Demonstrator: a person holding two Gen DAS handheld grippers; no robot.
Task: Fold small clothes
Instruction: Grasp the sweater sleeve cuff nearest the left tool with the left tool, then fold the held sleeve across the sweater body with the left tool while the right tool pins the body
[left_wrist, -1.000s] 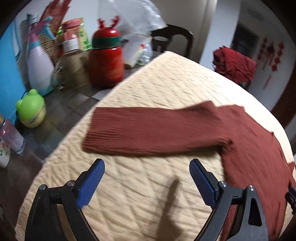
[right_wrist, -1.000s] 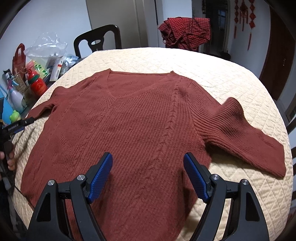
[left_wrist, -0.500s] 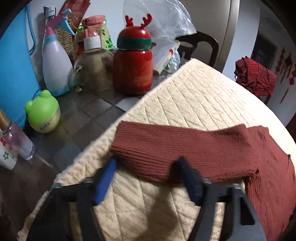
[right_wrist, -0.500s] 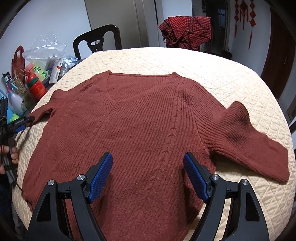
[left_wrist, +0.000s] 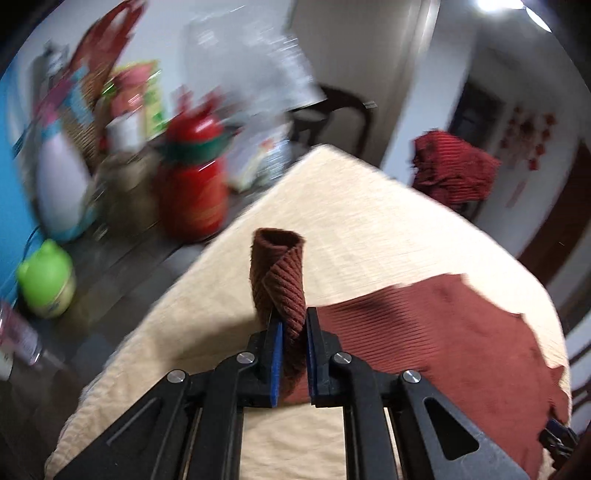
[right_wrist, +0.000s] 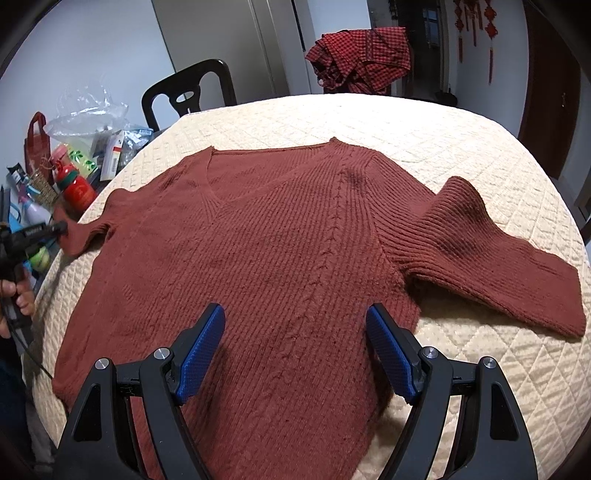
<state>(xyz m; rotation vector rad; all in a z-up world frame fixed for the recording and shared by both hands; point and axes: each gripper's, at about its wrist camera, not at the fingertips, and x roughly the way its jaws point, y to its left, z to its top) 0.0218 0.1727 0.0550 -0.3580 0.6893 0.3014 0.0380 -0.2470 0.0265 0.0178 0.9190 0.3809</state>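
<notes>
A rust-brown knitted sweater (right_wrist: 288, 258) lies front up on the cream quilted table cover (right_wrist: 406, 125). My left gripper (left_wrist: 293, 325) is shut on the cuff of its left sleeve (left_wrist: 279, 273), which stands up curled above the jaws, lifted off the cover. In the right wrist view the left gripper (right_wrist: 61, 229) holds that sleeve end (right_wrist: 79, 238) at the table's left edge. My right gripper (right_wrist: 295, 332) is open and empty, hovering over the sweater's lower middle. The other sleeve (right_wrist: 491, 254) lies flat to the right.
Clutter stands on the dark table beyond the cover's left side: a red reindeer flask (left_wrist: 194, 184), a green frog jar (left_wrist: 46, 284), a white bottle (left_wrist: 61, 184), bags. A dark chair (right_wrist: 188, 92) and a red checked cloth (right_wrist: 362, 55) are at the back.
My left gripper closed on the left sleeve's cuff and lifted it off the cover; the view swings, blurred. The right gripper has stayed open over the sweater's hem.
</notes>
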